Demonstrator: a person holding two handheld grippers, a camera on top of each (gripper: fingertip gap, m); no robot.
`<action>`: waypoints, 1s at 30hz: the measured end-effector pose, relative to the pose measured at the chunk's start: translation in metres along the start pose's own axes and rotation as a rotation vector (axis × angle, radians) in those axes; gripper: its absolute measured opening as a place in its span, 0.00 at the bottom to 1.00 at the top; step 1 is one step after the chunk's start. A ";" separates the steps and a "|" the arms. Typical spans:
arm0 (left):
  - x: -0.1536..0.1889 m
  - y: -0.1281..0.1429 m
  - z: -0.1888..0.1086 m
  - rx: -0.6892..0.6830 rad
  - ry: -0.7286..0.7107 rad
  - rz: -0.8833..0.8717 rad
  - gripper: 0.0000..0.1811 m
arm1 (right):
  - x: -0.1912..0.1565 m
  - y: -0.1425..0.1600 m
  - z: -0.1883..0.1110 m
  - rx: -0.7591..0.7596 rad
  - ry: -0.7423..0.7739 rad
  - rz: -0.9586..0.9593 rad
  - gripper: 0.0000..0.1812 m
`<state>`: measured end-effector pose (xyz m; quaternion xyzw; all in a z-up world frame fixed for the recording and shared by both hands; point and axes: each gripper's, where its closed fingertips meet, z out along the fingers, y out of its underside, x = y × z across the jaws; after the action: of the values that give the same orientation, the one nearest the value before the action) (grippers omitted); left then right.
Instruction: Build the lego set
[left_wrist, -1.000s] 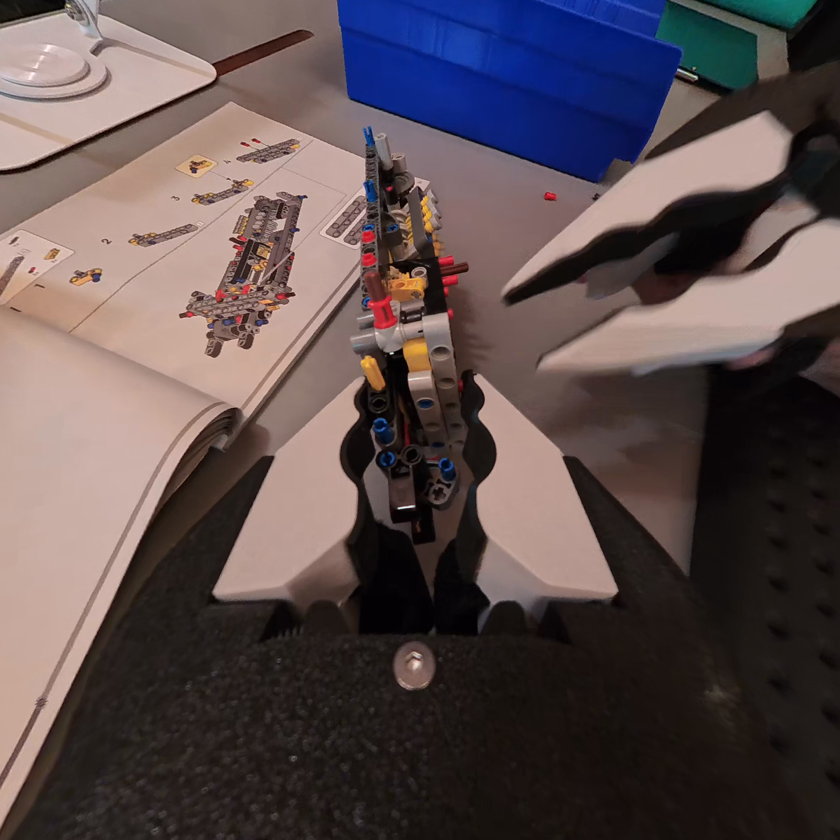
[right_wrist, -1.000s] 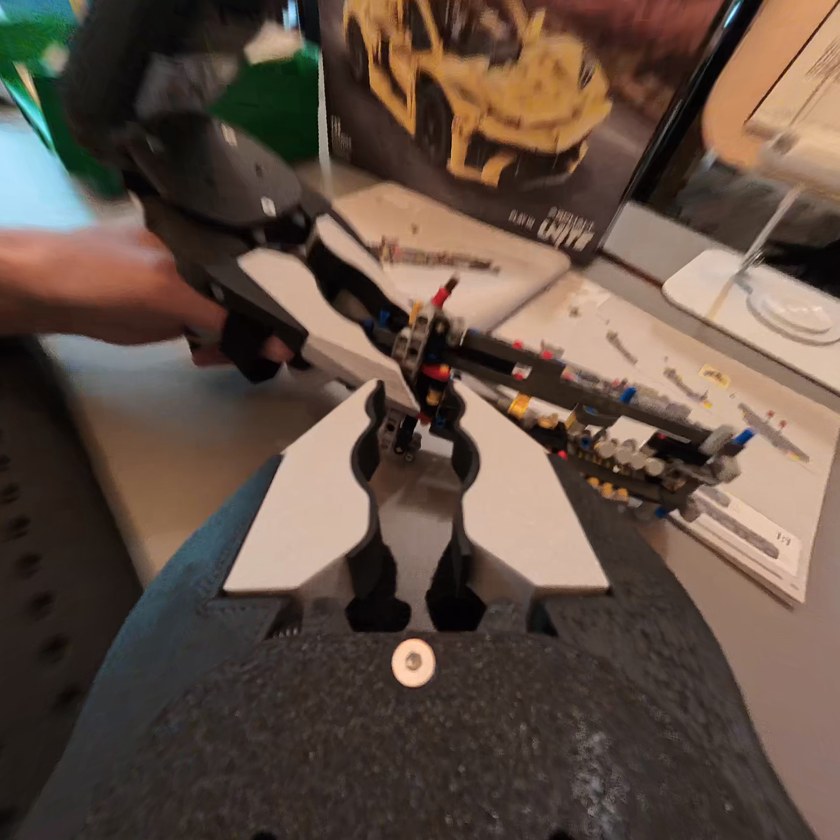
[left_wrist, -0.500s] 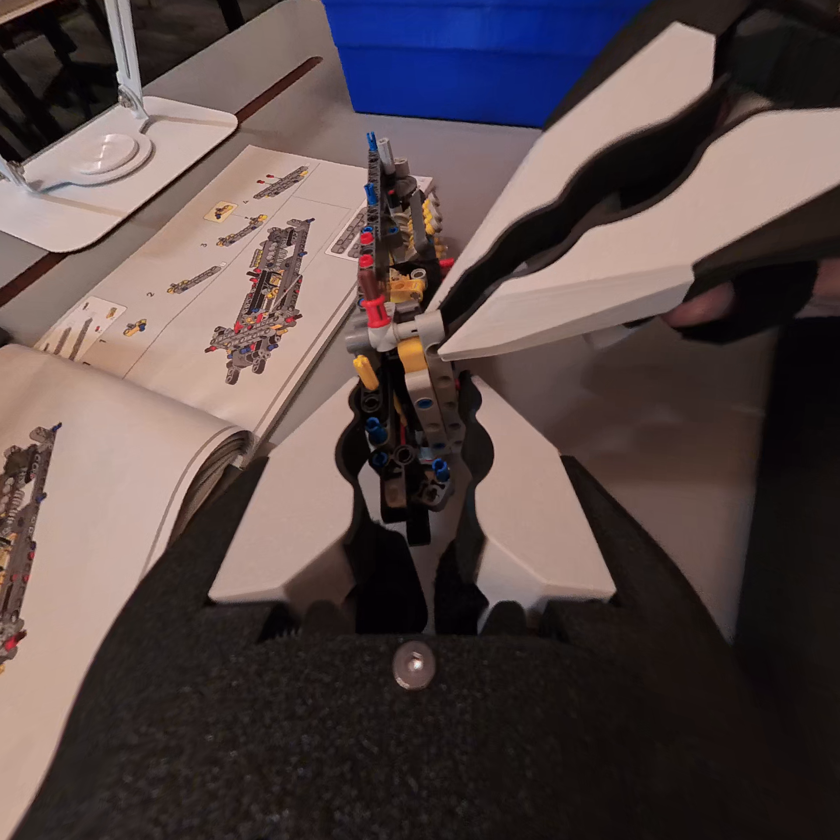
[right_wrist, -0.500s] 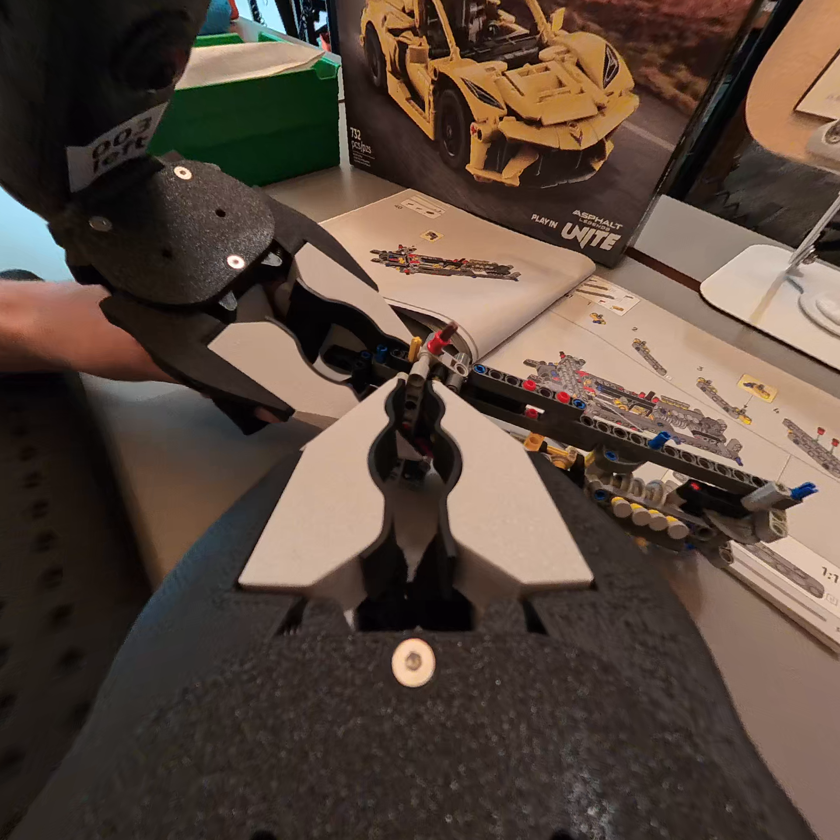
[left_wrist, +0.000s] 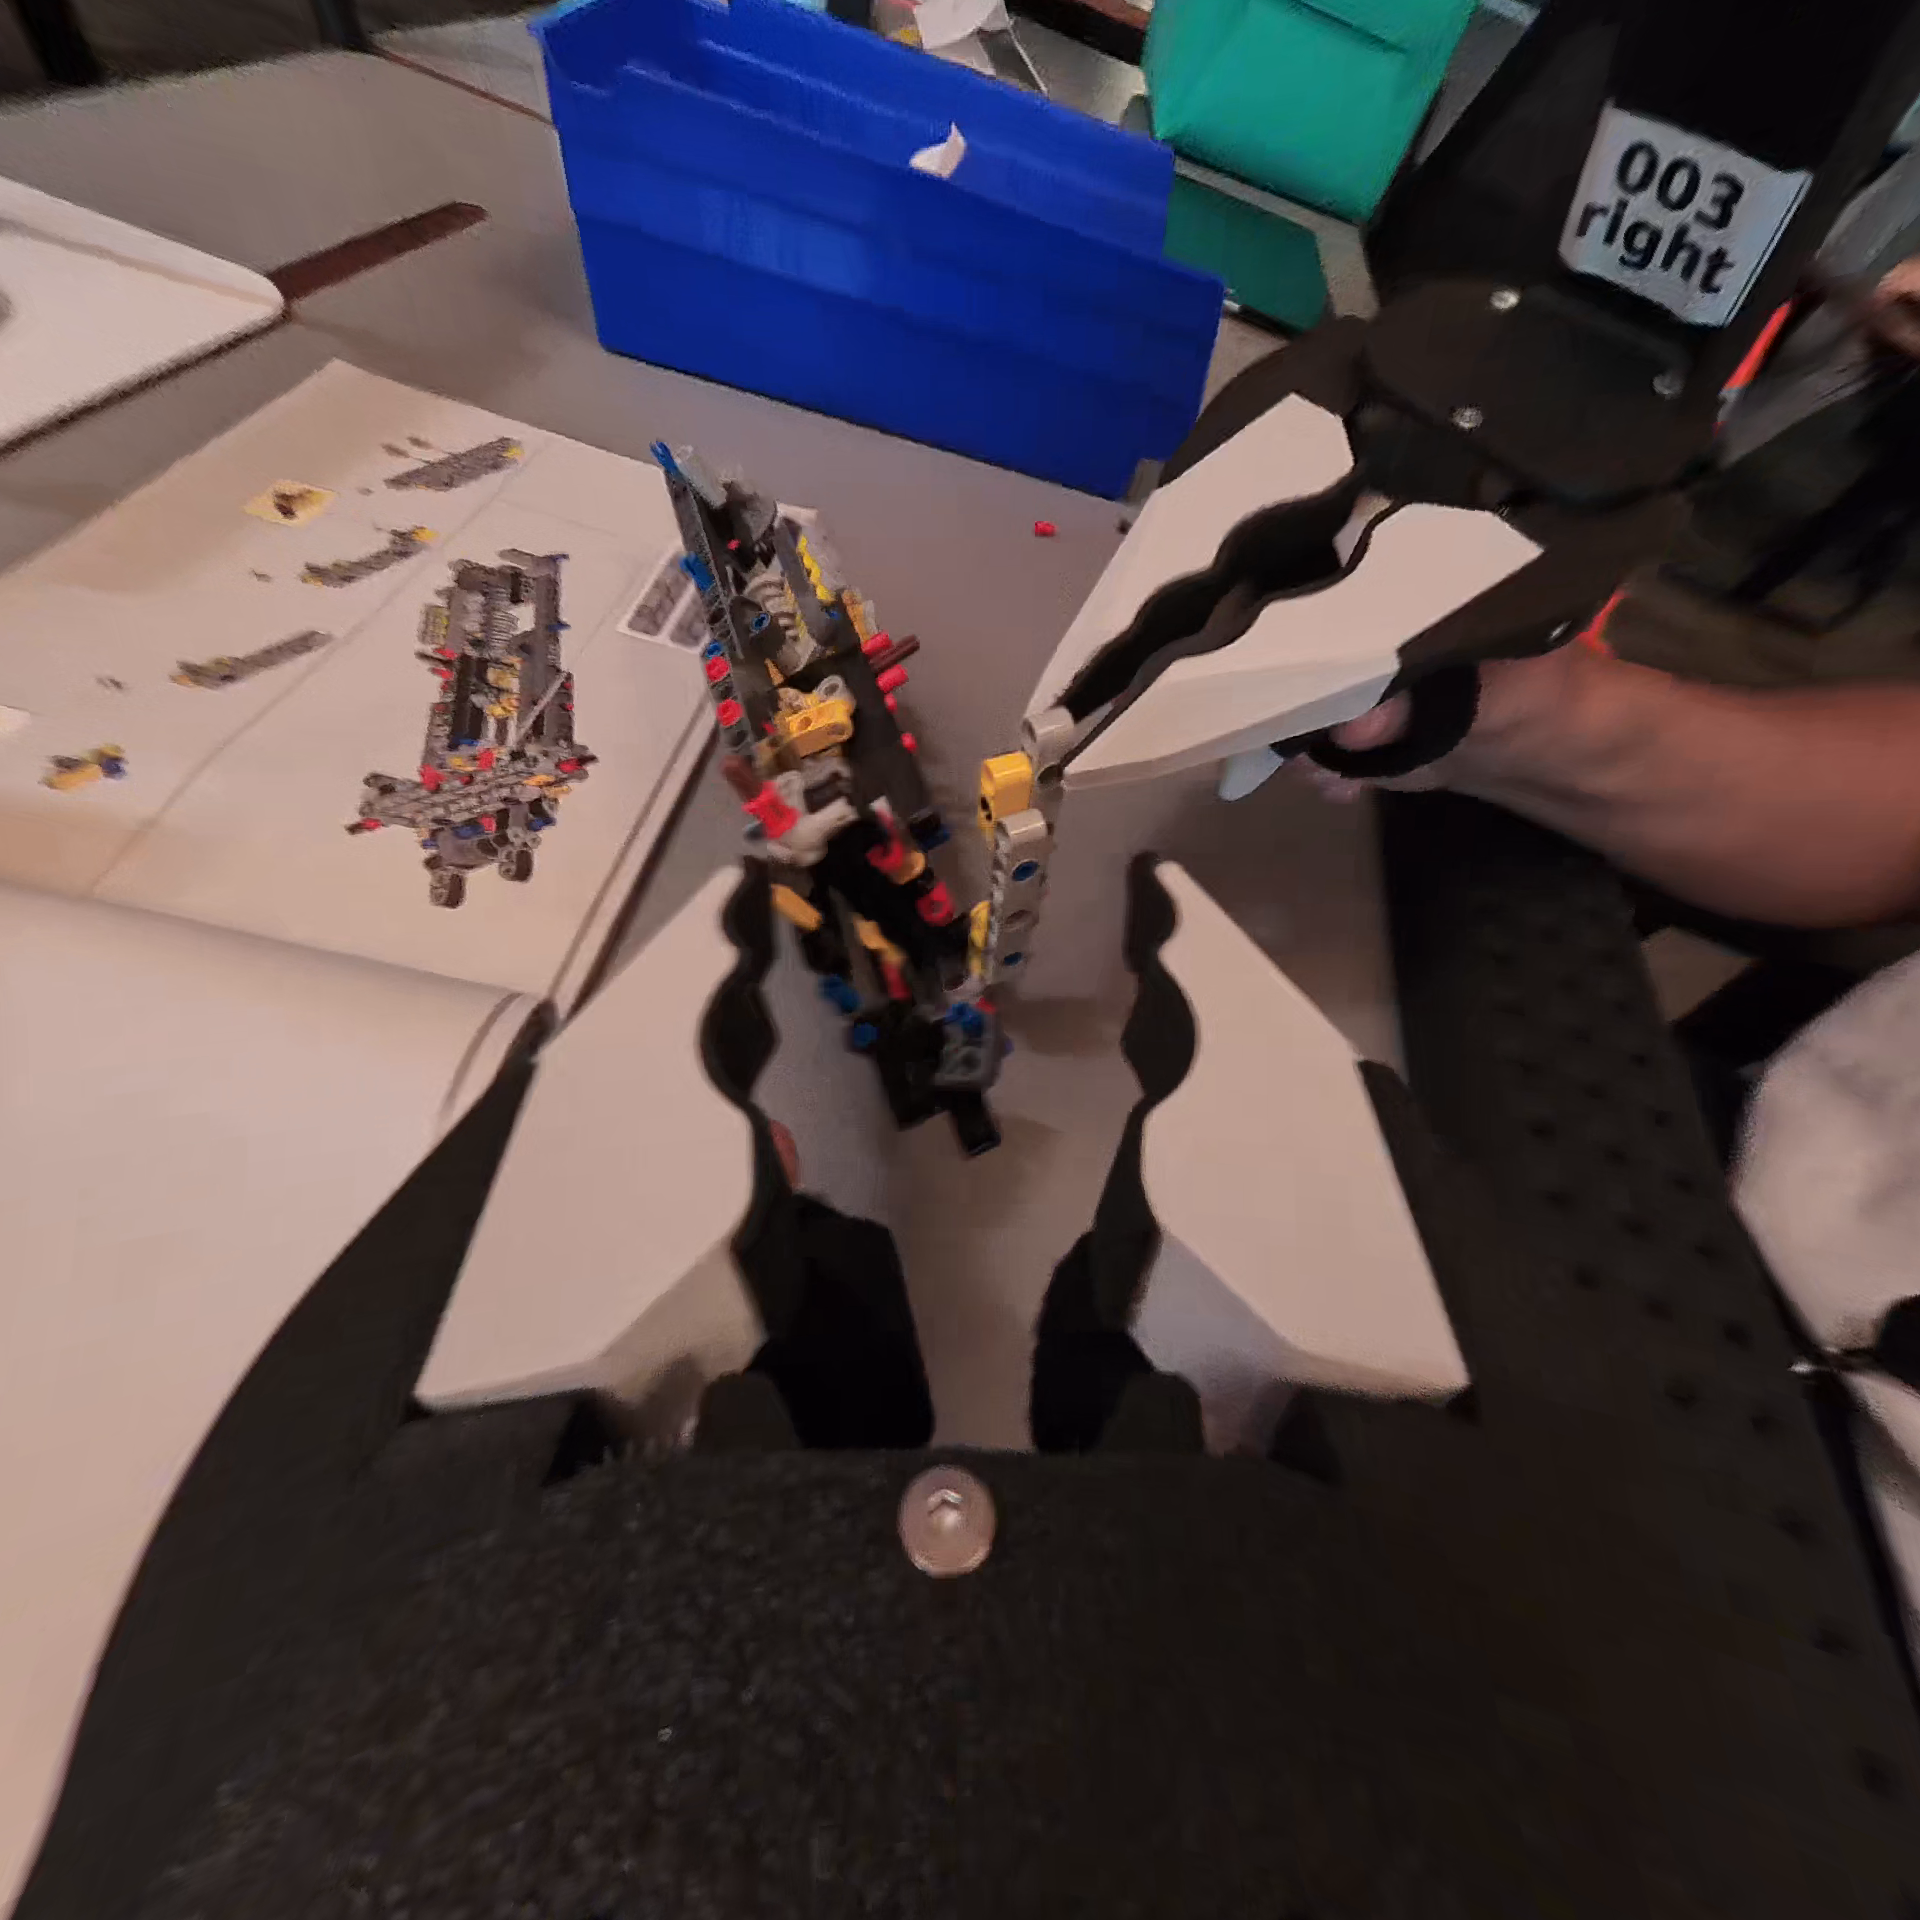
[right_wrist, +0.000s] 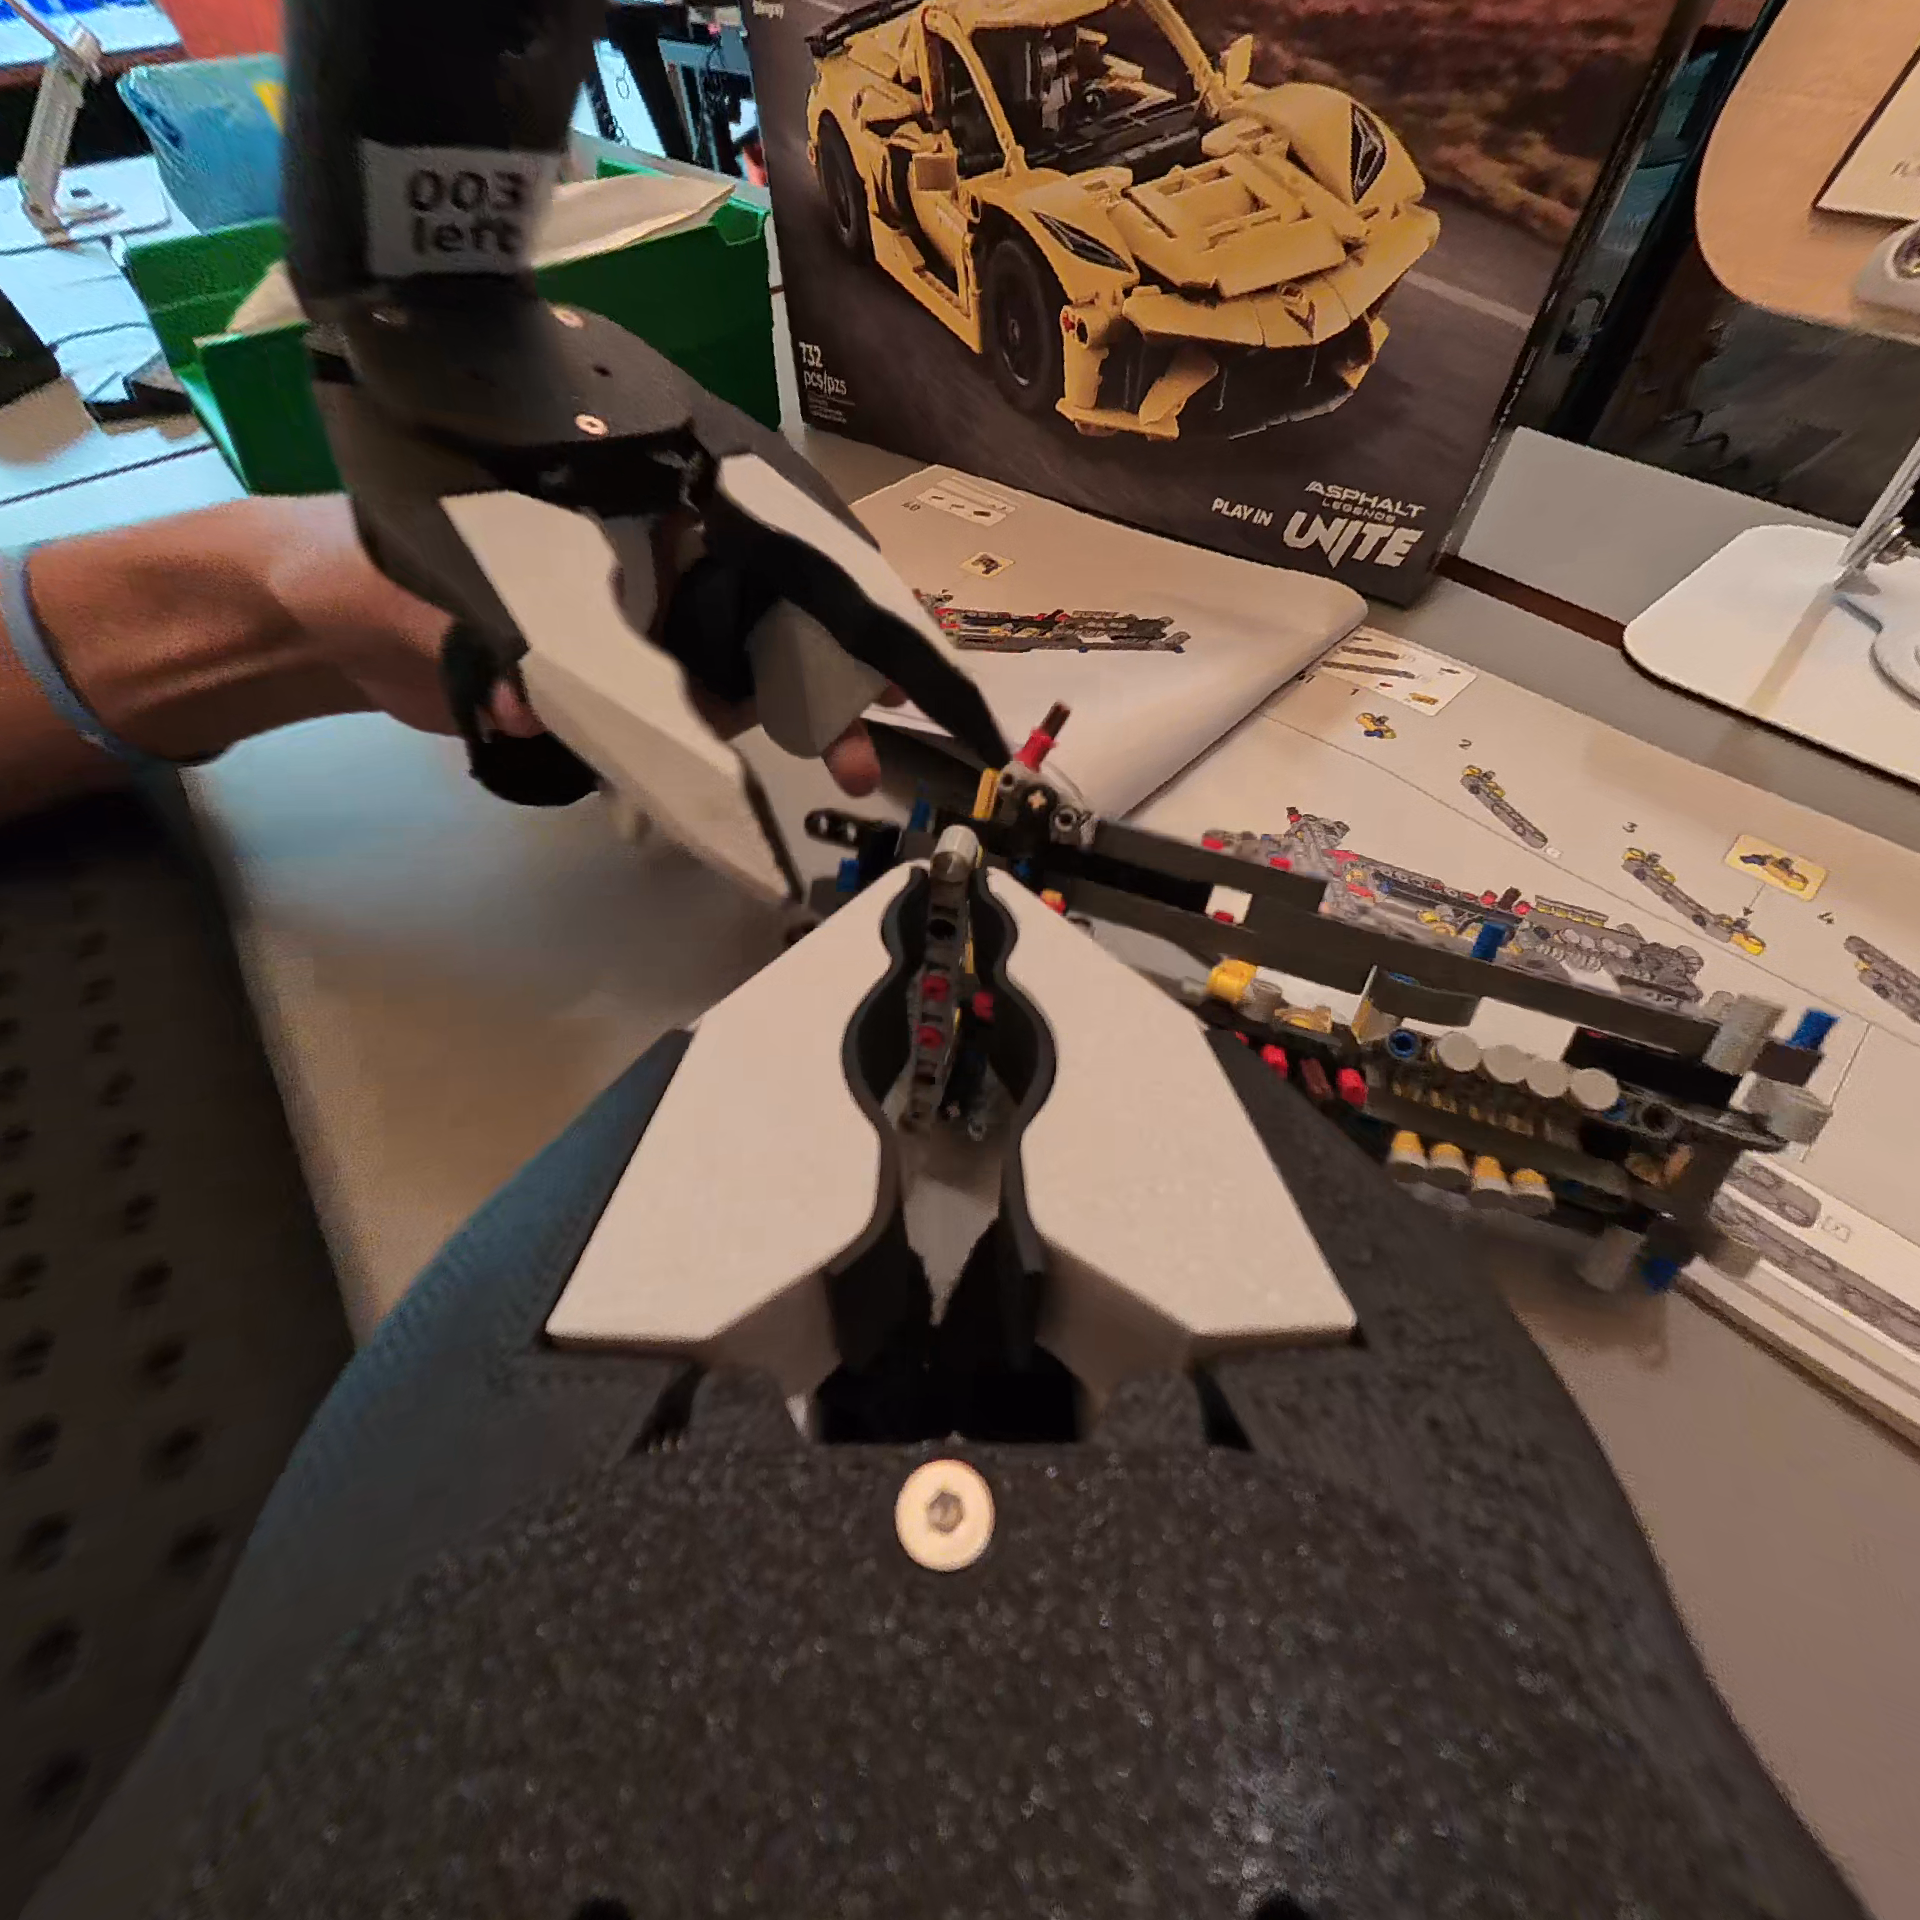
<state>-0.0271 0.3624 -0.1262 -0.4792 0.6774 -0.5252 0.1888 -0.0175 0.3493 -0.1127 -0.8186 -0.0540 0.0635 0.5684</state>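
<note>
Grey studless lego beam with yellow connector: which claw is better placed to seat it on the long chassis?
Right, probably. The right claw is shut on the grey studless beam at its top end. The left claw is open, fingers either side of the long dark chassis, gripping nothing.

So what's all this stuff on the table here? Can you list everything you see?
Lego assembly: one, dark grey with red, yellow and blue pins, mid-table by the booklet's edge.
Grey beam section: one, grey and yellow, at the assembly's right side.
Instruction booklet: one, white, open, left of the assembly.
Set box: one, dark with a yellow car picture, standing behind the booklet.
Blue bin: one, far side of the table.
Green bins: at least two, far side.
White stand base: one, on the table beside the box.
Red piece: one, loose near the blue bin.
Left gripper: open around the assembly's near end.
Right gripper: shut on the grey beam section.
Hands: two, holding the grippers.
</note>
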 end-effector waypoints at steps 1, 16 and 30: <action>-0.001 0.000 0.001 0.002 0.031 -0.037 0.24 | 0.001 0.001 0.000 -0.001 -0.003 0.014 0.04; -0.006 0.072 -0.007 -0.365 -0.089 -0.026 0.23 | 0.036 -0.035 -0.065 0.195 -0.004 0.178 0.03; -0.020 0.079 0.012 -0.462 -0.254 0.466 0.05 | 0.024 0.107 -0.049 -0.816 -0.145 0.097 0.04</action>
<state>-0.0442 0.3724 -0.2065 -0.4033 0.8406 -0.2370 0.2729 0.0155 0.2706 -0.1975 -0.9716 -0.0760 0.1213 0.1885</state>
